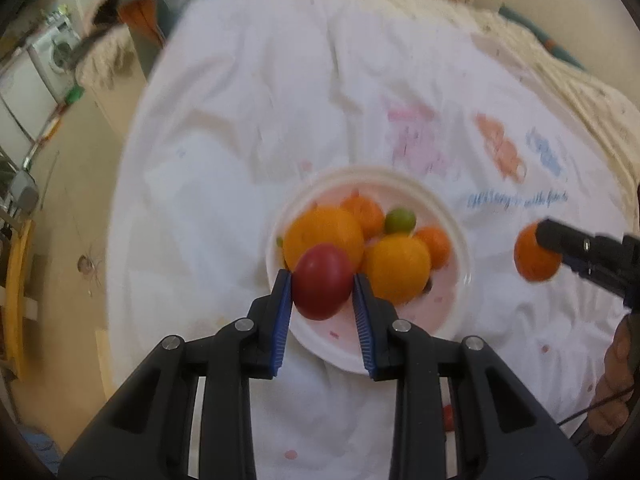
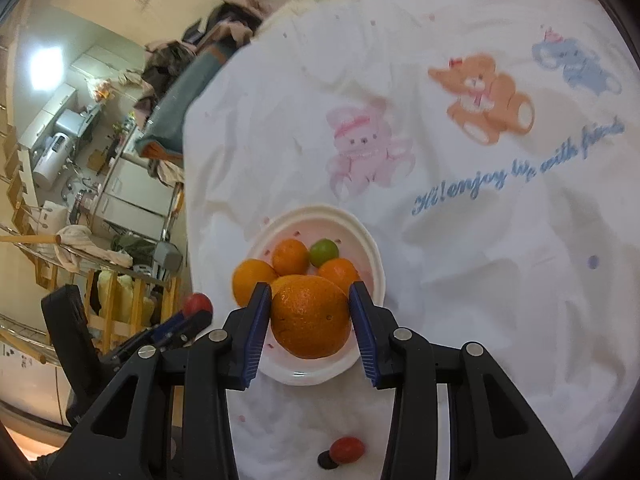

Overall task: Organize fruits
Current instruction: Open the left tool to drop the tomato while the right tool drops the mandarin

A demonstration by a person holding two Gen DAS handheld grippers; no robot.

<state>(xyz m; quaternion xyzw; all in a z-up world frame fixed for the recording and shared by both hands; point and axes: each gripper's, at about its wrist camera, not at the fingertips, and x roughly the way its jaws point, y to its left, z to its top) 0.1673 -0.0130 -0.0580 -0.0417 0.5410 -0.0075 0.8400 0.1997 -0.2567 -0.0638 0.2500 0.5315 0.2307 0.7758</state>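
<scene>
Above the white plate (image 1: 456,236), the left gripper (image 1: 322,280) clamps a smooth, soft-looking tomato (image 1: 322,282) across its middle, while the right gripper (image 2: 310,314) clamps a firm orange (image 2: 310,316).

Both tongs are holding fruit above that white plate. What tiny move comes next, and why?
Probably lower the left tongs a touch and release the red fruit onto the plate: it hangs over a bare patch at the near rim, beside the piled oranges.
</scene>
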